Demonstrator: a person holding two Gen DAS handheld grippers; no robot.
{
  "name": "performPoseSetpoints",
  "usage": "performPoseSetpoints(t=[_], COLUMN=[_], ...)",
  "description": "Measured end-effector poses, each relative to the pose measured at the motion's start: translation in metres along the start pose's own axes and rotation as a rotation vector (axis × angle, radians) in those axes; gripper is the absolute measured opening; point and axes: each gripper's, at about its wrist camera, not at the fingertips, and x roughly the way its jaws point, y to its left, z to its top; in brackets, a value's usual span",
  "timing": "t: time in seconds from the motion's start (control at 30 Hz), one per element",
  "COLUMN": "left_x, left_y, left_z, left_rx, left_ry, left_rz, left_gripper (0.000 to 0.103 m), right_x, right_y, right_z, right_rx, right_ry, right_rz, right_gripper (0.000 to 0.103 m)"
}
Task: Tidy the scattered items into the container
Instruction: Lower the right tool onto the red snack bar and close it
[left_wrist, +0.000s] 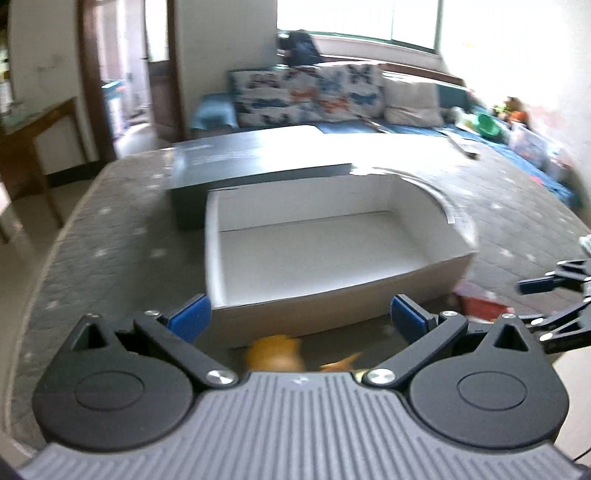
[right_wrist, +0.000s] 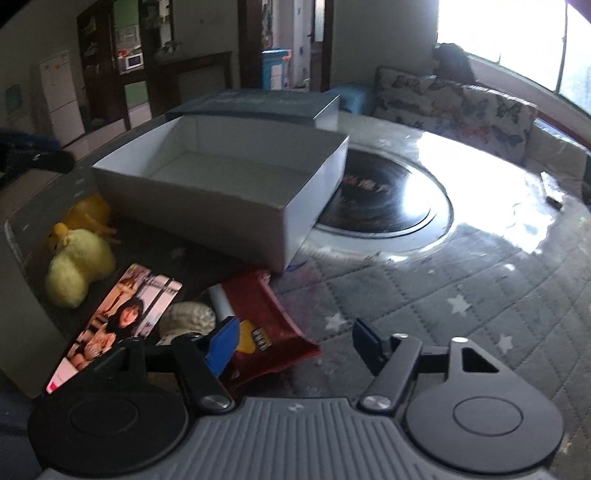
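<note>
**Risk notes: open box, loose items lying outside its near wall**

The white box (right_wrist: 221, 184) is standing open on the quilted table cover (right_wrist: 461, 288), and no item is showing inside it. The scattered items are lying on the cover just outside its near wall: two yellow plush ducks (right_wrist: 79, 266), a photo card (right_wrist: 125, 317), a pale knitted piece (right_wrist: 190, 319) and a red packet (right_wrist: 266, 325). The dark lid (right_wrist: 258, 103) is resting behind the box.

The left gripper (left_wrist: 299, 314) is hovering with its fingers spread wide and holding nothing, above an orange-yellow blur that is probably one of the ducks. The right gripper (right_wrist: 291, 343) is likewise spread and empty, its left finger (right_wrist: 221, 343) hanging over the red packet.

Hazards:
- The left-wrist view is blurring, so a closing move risks pinching fur only and dropping the duck.
- The packet and card are lying flat; fingers may slide over them or snag the cover.
- The box is light cardboard; a knock against its wall may shift or tip it.
- Both grippers are working close together; collision is possible.
</note>
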Motion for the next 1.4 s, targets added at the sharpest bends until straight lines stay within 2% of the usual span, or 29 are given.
performPoseSetpoints(t=[0.23,0.57,0.93,1.1,1.4], left_x=[0.03,0.072,0.077,0.089,0.117], left_y=[-0.043,-0.085,-0.118,-0.118,-0.118], left_z=[0.015,0.022,0.016,0.017,0.016], left_rx=[0.086,0.137,0.22,0.17,0.105], left_ry=[0.037,0.124,0.108,0.158,0.236], left_rz=[-0.101,-0.229,-0.272,-0.34,-0.477], left_gripper=[0.103,0.103,0.103,0.103,0.102], right_x=[0.006,0.012,0.015,0.021,0.02], right_y=[0.002,0.006,0.006,0.005,-0.002], right_z=[0.003,0.005,0.009,0.01,0.006], right_rx=[-0.014,-0.065,-0.121,-0.129,-0.108], right_ry=[0.019,0.059,0.041,0.031,0.026], right_rz=[0.033,0.081,0.093,0.11,0.136], right_gripper=[0.065,0.056,0.057,0.059,0.053])
